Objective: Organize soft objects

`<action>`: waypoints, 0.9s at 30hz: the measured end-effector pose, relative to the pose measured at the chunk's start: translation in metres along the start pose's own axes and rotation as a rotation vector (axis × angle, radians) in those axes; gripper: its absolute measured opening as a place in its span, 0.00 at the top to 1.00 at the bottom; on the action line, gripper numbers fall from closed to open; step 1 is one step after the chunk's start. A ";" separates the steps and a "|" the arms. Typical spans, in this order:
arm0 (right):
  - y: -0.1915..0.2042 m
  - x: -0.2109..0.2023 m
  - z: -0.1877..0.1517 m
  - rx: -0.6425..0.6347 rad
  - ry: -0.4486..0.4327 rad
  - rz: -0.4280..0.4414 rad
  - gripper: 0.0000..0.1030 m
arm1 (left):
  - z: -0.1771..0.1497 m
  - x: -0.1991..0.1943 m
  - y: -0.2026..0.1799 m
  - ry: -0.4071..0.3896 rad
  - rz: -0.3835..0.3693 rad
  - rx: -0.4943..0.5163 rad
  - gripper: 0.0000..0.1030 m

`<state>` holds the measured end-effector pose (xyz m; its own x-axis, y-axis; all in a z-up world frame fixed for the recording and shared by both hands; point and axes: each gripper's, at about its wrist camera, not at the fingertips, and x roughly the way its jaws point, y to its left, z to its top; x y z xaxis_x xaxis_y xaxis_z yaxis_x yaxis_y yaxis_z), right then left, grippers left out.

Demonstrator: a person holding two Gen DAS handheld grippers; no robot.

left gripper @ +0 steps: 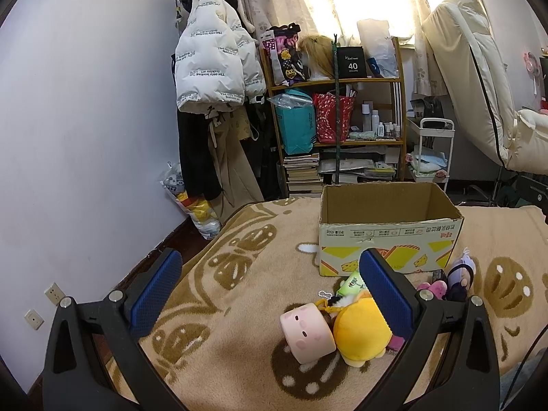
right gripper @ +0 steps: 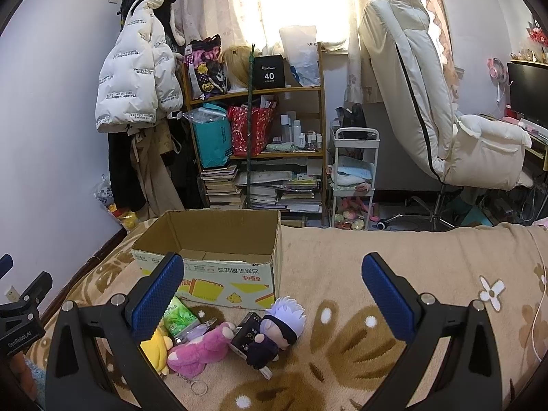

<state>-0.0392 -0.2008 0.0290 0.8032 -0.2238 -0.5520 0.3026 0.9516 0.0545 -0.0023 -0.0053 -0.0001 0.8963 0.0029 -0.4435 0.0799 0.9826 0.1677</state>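
Note:
An open, empty cardboard box (left gripper: 390,236) (right gripper: 209,257) stands on the beige blanket. In front of it lies a pile of soft toys: a yellow plush (left gripper: 363,332) (right gripper: 158,344), a pink cylinder plush (left gripper: 306,332), a pink plush (right gripper: 202,347) (left gripper: 433,287), a white-haired doll in dark clothes (right gripper: 279,325) (left gripper: 462,275), and a green packet (right gripper: 179,316) (left gripper: 352,282). My left gripper (left gripper: 270,294) is open above the blanket, just left of the pile. My right gripper (right gripper: 274,294) is open above the pile, holding nothing.
A small black box (right gripper: 245,335) lies among the toys. Beyond the bed stand a wooden shelf (right gripper: 260,144) full of bags and books, a white cart (right gripper: 354,178), hanging coats (left gripper: 212,68) and a cream chair (right gripper: 445,120). The left gripper's body shows at the right wrist view's left edge (right gripper: 20,311).

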 end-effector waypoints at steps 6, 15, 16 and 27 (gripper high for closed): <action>0.000 0.001 0.000 0.001 0.002 -0.001 0.00 | -0.001 0.000 0.000 -0.002 0.000 0.005 0.01; 0.001 0.010 -0.008 0.004 0.008 -0.023 0.00 | -0.002 0.000 -0.001 -0.002 0.002 0.005 0.01; 0.001 0.010 -0.009 0.001 0.006 -0.030 0.00 | -0.002 0.001 -0.001 -0.002 0.001 0.005 0.01; 0.006 0.009 -0.010 0.005 0.011 -0.025 0.00 | -0.002 0.000 -0.003 -0.001 0.004 0.008 0.01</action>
<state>-0.0351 -0.1945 0.0156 0.7896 -0.2450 -0.5625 0.3250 0.9447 0.0447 -0.0036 -0.0076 -0.0017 0.8971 0.0067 -0.4419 0.0795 0.9811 0.1762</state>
